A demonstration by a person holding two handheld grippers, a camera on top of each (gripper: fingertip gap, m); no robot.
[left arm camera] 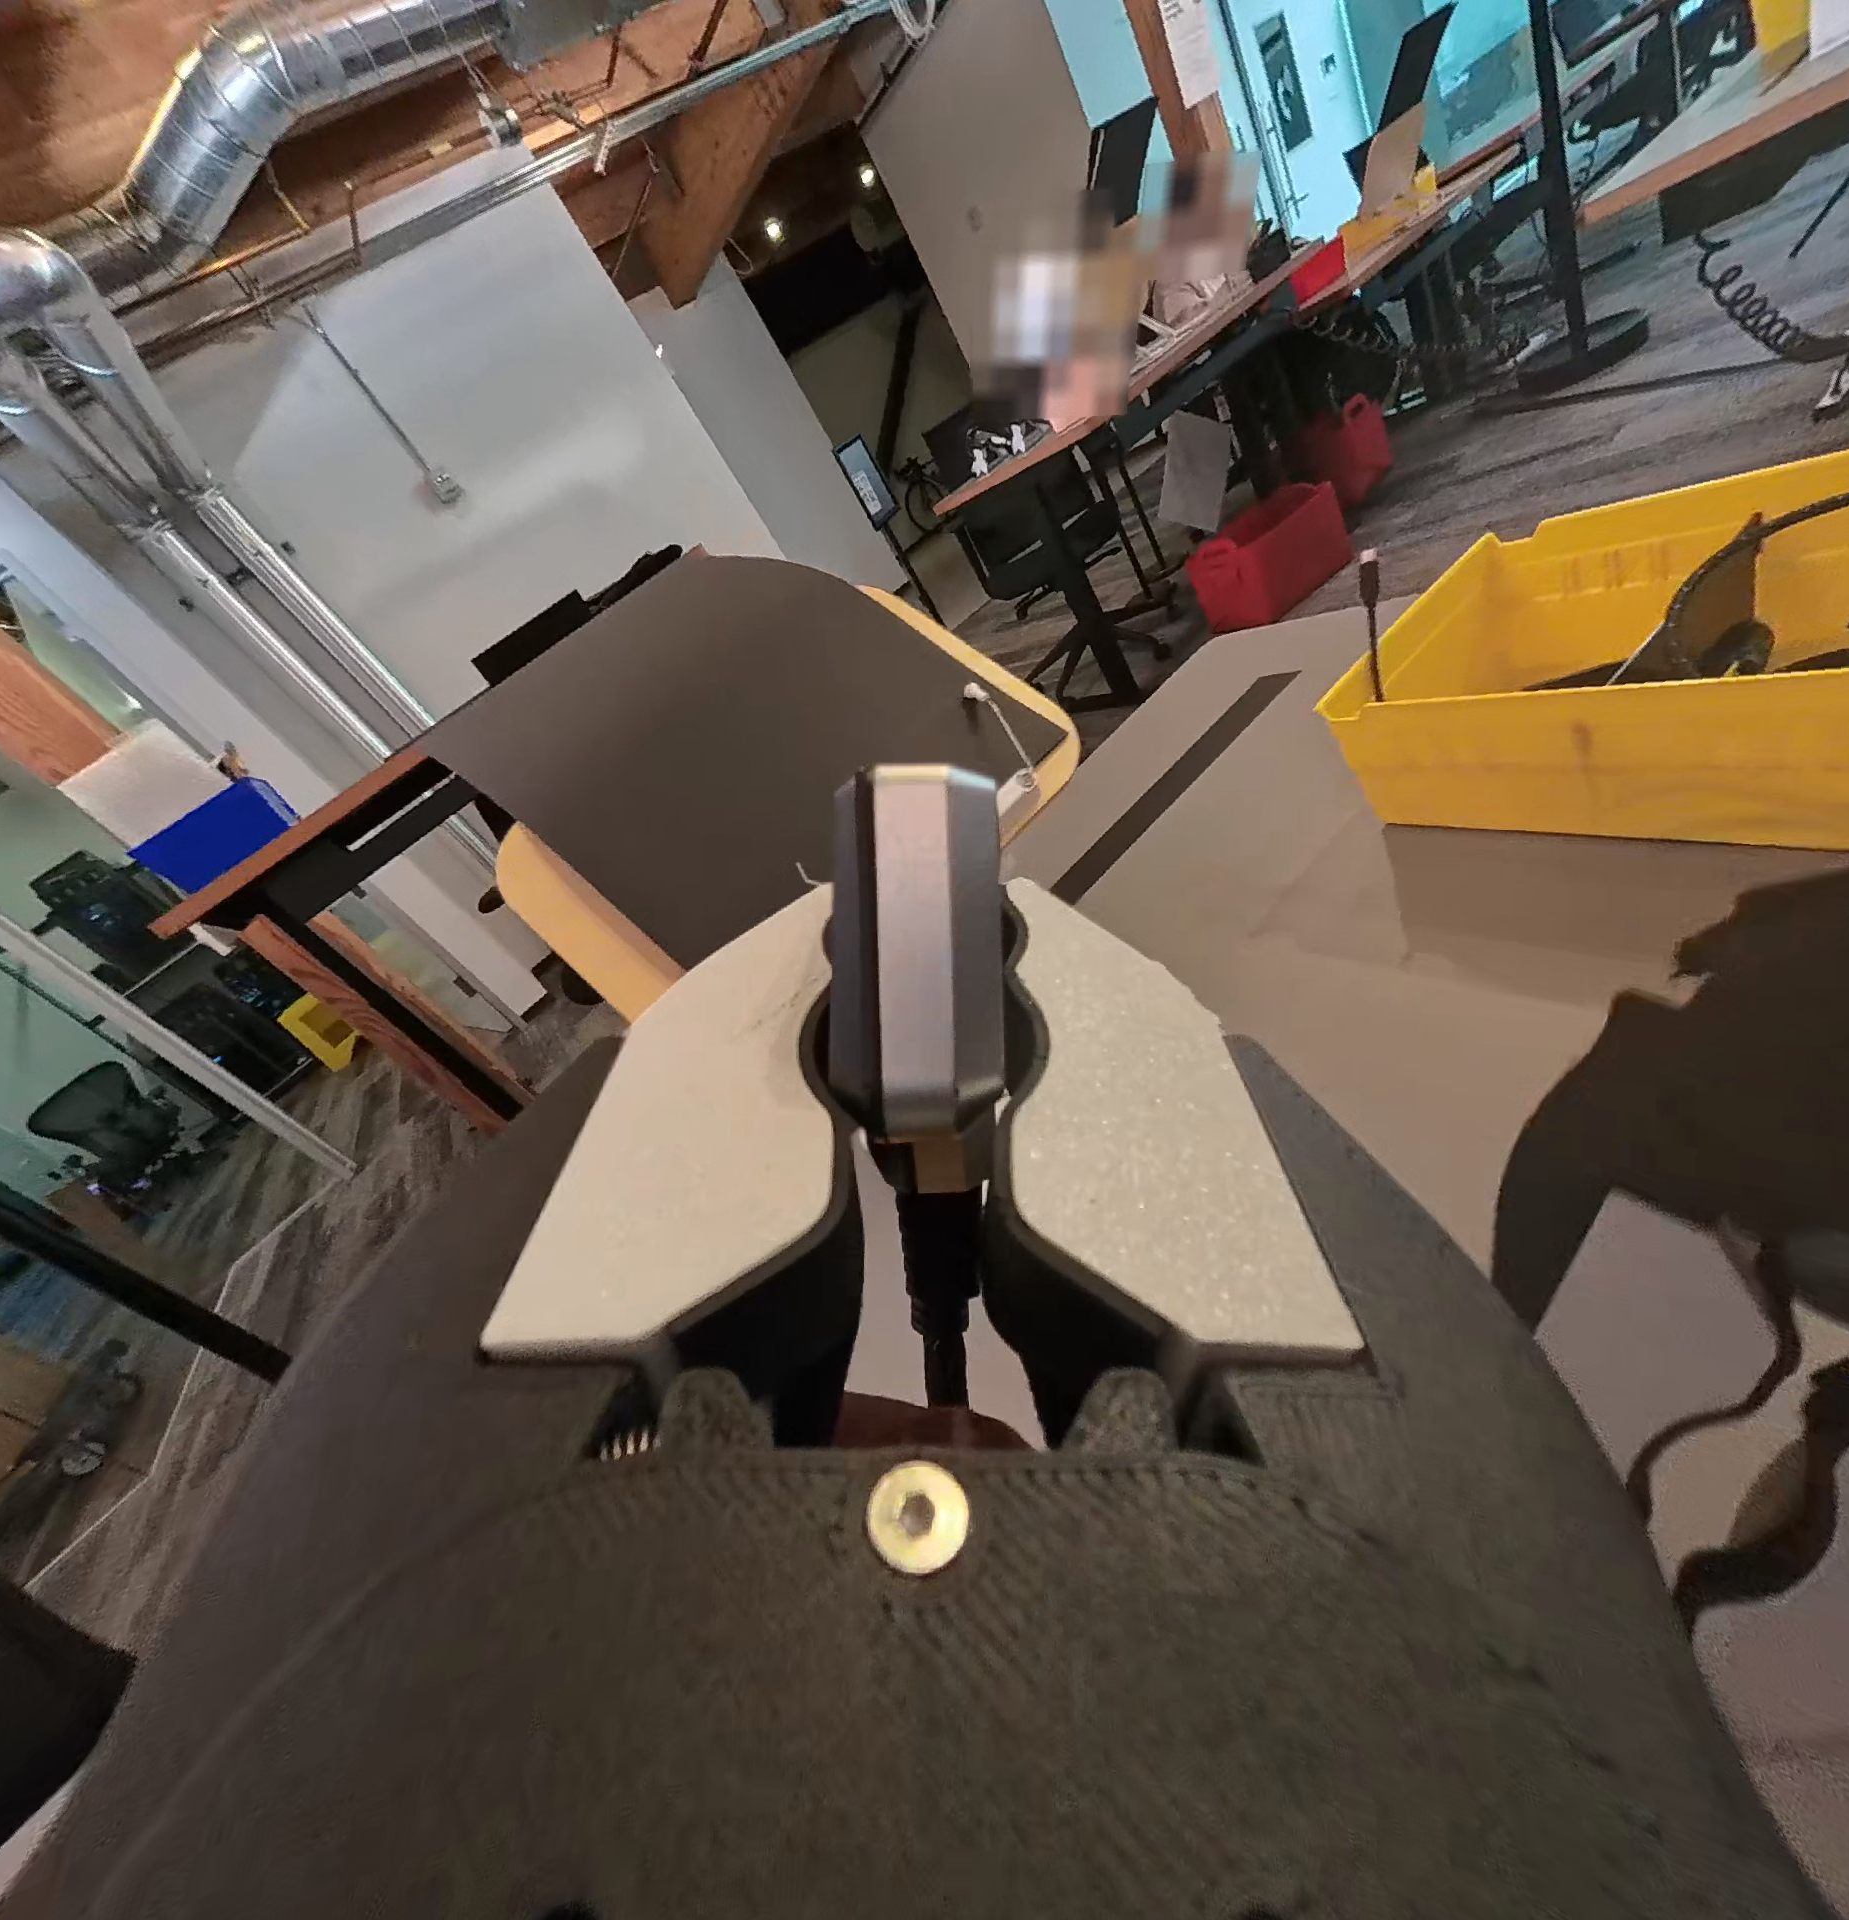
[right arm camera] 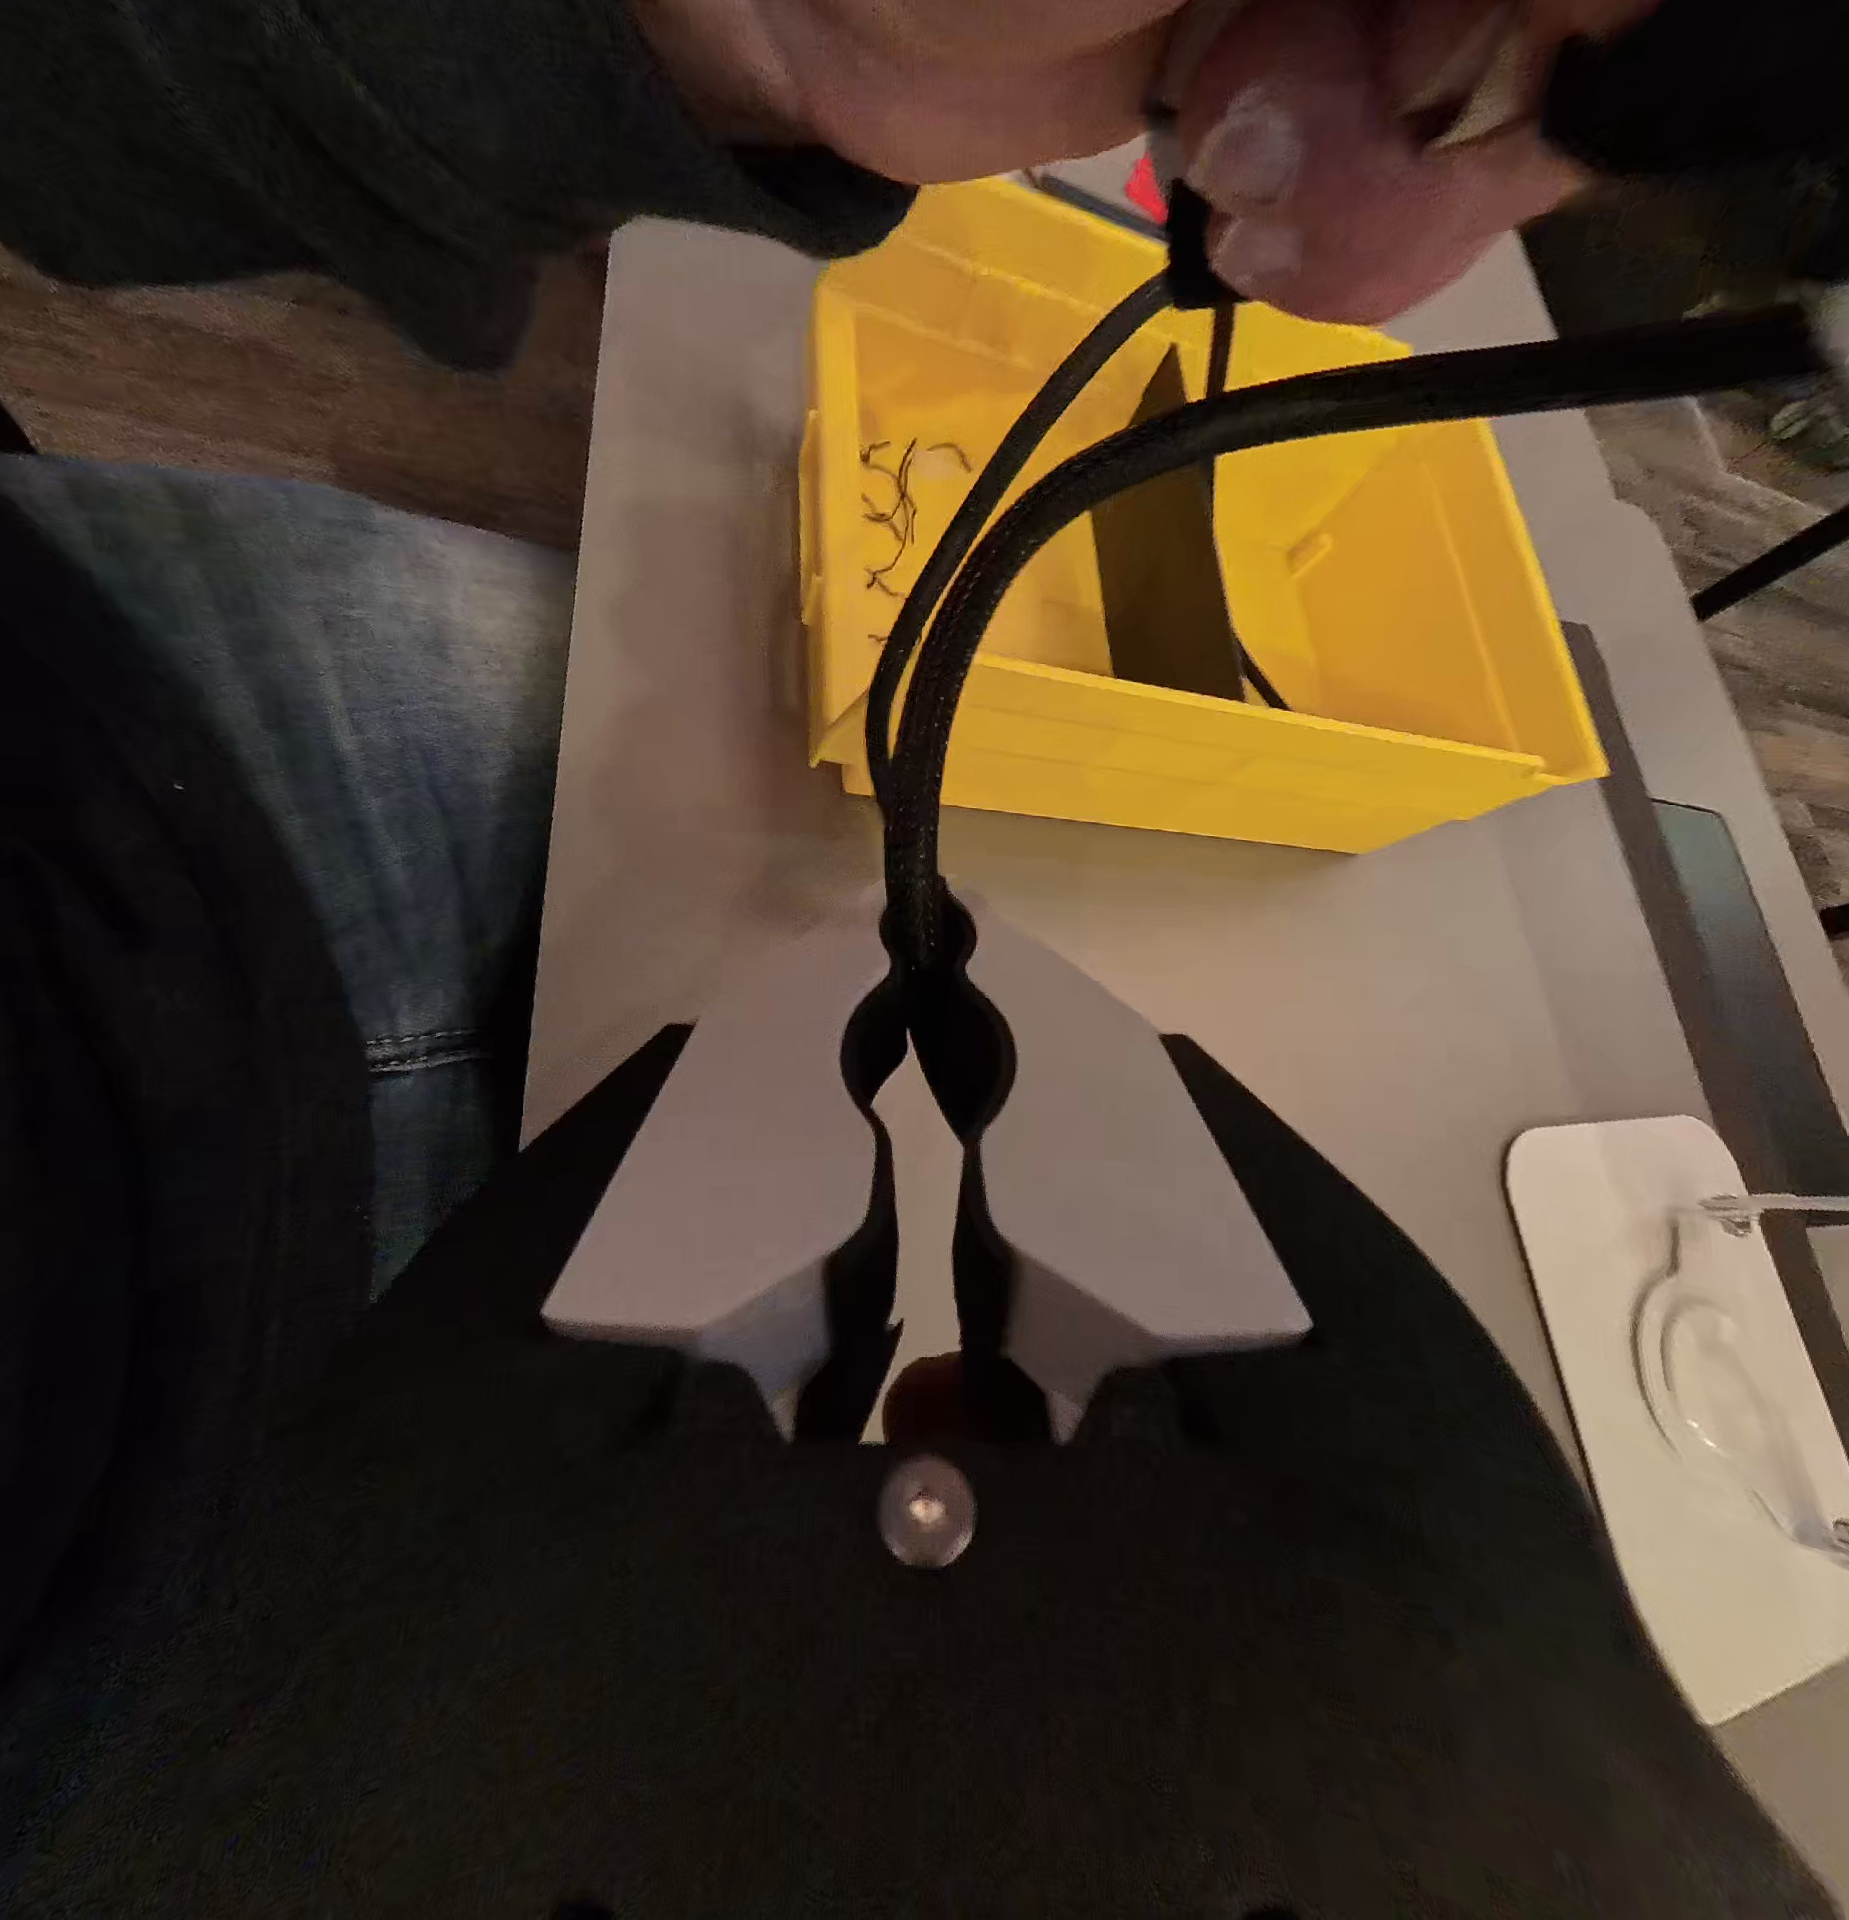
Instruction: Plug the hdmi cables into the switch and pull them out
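Observation:
In the left wrist view my left gripper is shut on a slim dark grey switch. It holds the switch upright above the grey table. A black cable leaves the switch's lower end between the fingers. In the right wrist view my right gripper is shut on two black braided HDMI cables, pinched side by side at the fingertips. The cables curve up and right toward a person's hand at the top edge. Their plugs are hidden.
A yellow bin stands on the table beyond the right gripper, with a divider and cable scraps inside; it also shows in the left wrist view. A white card with a clear hook lies at the right. A person's jeans-clad leg is at the left. Some 20 cm of space lies between my two pairs of fingers.

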